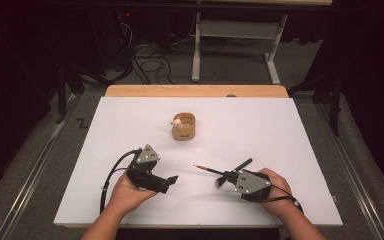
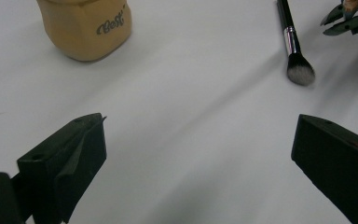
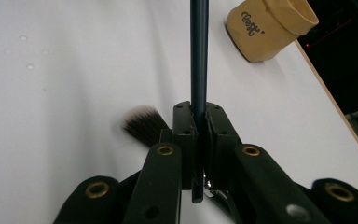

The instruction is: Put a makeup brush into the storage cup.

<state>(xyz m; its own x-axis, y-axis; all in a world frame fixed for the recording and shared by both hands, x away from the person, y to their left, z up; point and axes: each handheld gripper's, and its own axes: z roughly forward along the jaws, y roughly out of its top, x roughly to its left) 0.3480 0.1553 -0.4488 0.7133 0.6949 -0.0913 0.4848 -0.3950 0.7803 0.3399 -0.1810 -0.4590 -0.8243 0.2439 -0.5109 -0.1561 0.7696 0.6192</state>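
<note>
Pencil (image 3: 199, 51), thin and dark, is pinched between the pads of the right gripper (image 3: 198, 122), whose jaws are pressed together on it. In the right gripper view the shaft runs straight up from the jaws toward the top edge, with a short end poking out behind the pads. In the high view the right gripper (image 1: 223, 176) sits low on the right side of the table, held in the person's right hand (image 1: 275, 192), and the pencil (image 1: 207, 170) points left and slightly away across the white table (image 1: 280, 130).

Just beside that gripper lies a makeup brush (image 1: 240, 165), partly under the jaws; its dark, pale-tipped bristles (image 3: 142, 122) show to the left of the pads in the right gripper view, and its black handle, silver ferrule and bristle head (image 2: 300, 71) show in the left gripper view.

Left gripper (image 1: 172, 179) is held in the left hand (image 1: 125, 192), low on the left side, with its 2 jaws spread wide and only bare table between them.

Farther off, near the table's middle, stands a tan holder (image 1: 183, 127), upright, with lettering on its side (image 2: 110, 25).
</note>
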